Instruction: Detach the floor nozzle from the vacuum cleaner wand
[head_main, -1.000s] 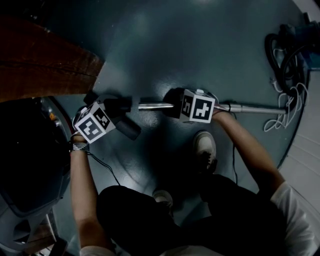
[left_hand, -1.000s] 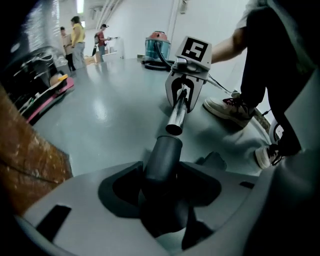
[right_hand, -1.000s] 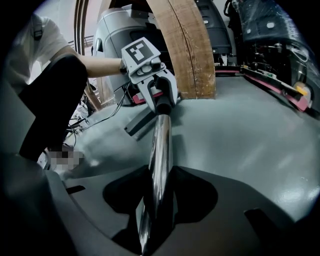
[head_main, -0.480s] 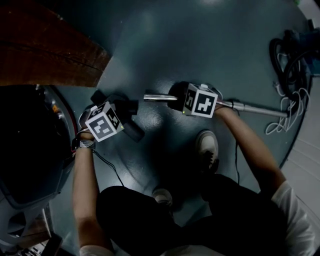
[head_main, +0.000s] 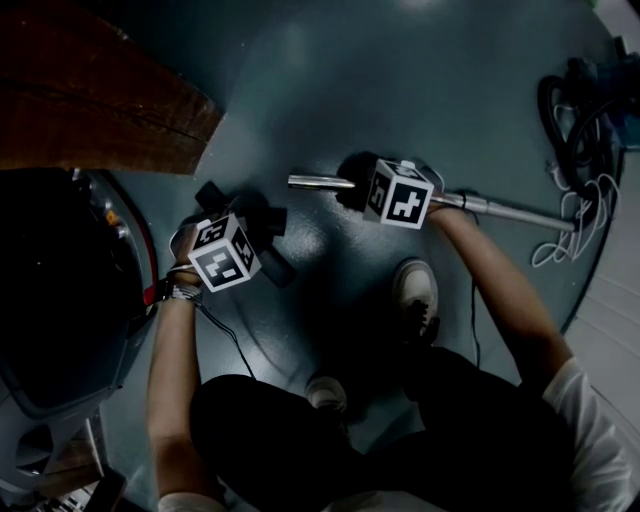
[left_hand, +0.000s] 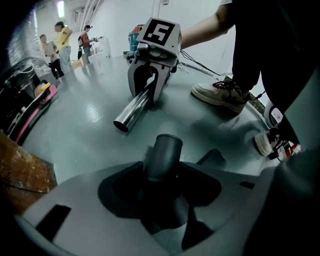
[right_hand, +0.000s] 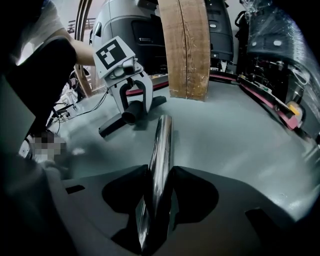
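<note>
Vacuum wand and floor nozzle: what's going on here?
A person is working with a gripper in each hand. The left gripper is clamped on the neck of the floor nozzle. The right gripper is clamped on the metal wand. The two parts are already apart: the wand's open end sits clear of the nozzle's neck, with bare floor showing between them. The detaching looks done.
</note>
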